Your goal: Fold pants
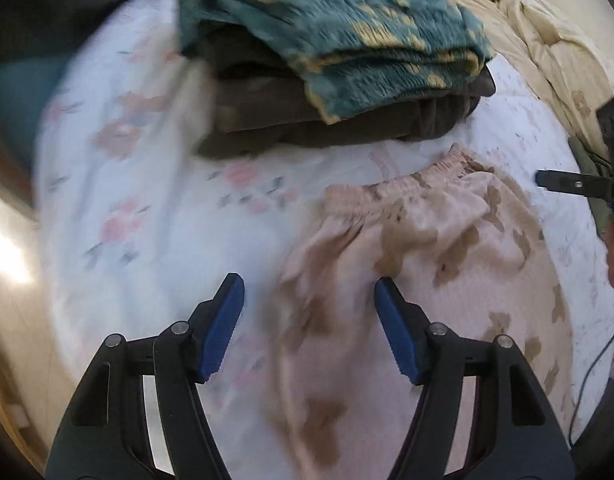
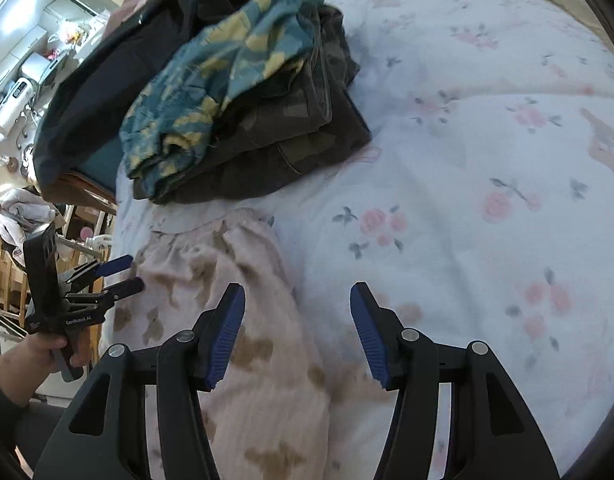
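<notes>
Pink pants with brown bear shapes (image 1: 447, 240) lie flat on the bed, their elastic waistband toward the pile of clothes. My left gripper (image 1: 309, 284) hangs open above the pants' left edge, and its blue pads touch no cloth. In the right wrist view the same pants (image 2: 211, 272) run under my right gripper (image 2: 297, 290), which is open over their right side with nothing pinched. The left gripper (image 2: 137, 270) shows there too, open at the pants' left edge and held by a hand (image 2: 47, 352). One finger of the right gripper (image 1: 547, 180) pokes in from the right.
A folded pile sits just beyond the waistband: a teal and yellow garment (image 1: 347, 40) on dark brown clothes (image 2: 287, 128). The bed has a white flowered sheet (image 2: 467, 200). A cream quilt (image 1: 547, 40) lies bunched at the far right. Cluttered furniture (image 2: 27, 92) stands left of the bed.
</notes>
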Tool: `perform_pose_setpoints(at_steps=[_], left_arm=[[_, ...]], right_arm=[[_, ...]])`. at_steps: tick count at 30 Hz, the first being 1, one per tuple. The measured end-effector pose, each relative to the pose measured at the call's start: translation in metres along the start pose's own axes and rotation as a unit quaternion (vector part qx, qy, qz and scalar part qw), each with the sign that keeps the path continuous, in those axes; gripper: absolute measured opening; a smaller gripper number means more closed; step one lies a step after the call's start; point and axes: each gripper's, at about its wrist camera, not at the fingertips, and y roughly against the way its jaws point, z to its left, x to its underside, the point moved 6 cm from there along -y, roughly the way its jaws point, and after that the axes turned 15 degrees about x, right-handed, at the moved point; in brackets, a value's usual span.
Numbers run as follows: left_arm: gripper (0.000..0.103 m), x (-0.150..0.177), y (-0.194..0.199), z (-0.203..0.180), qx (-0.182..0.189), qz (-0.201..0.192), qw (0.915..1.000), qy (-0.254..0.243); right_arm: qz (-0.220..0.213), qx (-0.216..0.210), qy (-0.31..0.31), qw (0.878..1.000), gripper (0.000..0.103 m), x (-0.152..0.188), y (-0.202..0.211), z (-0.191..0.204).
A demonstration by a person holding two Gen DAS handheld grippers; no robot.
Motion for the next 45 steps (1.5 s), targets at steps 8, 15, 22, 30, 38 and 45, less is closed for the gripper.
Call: perform_pose_setpoints(at_steps=[8, 15, 22, 30, 38, 45], left_arm=[[0.048, -0.010, -0.022, -0.012, 0.081, 0.042, 0.9956, -0.020], [0.004, -0.010, -0.026, -0.013, 0.101, 0.043, 0.9938, -0.019], [0.002, -0.031, 0.005, -0.027, 0.075, -0.004, 0.9965, -0.038], [0.002, -0.093, 0.074, -0.083, 0.033, -0.104, 0.9831, -0.147], [0.003, -0.105, 0.111, -0.107, -0.004, -0.166, 0.9556, -0.243], [0.003, -0.006, 0.120, -0.141, -0.025, -0.115, 0.9282, -0.353]], right_arm=[[0.068, -0.080, -0.001, 0.994, 0.058, -0.006, -0.052, 0.014], [0.058, -0.105, 0.010, 0.993, 0.020, -0.005, -0.052, 0.028], [0.001, -0.064, 0.062, 0.996, 0.000, -0.019, -0.016, 0.041], [-0.106, -0.026, 0.138, 0.984, 0.000, -0.069, 0.085, 0.047], [-0.209, 0.040, 0.196, 0.957, 0.000, -0.065, 0.148, 0.055], [-0.208, 0.009, 0.260, 0.943, 0.000, 0.038, 0.169, 0.063]])
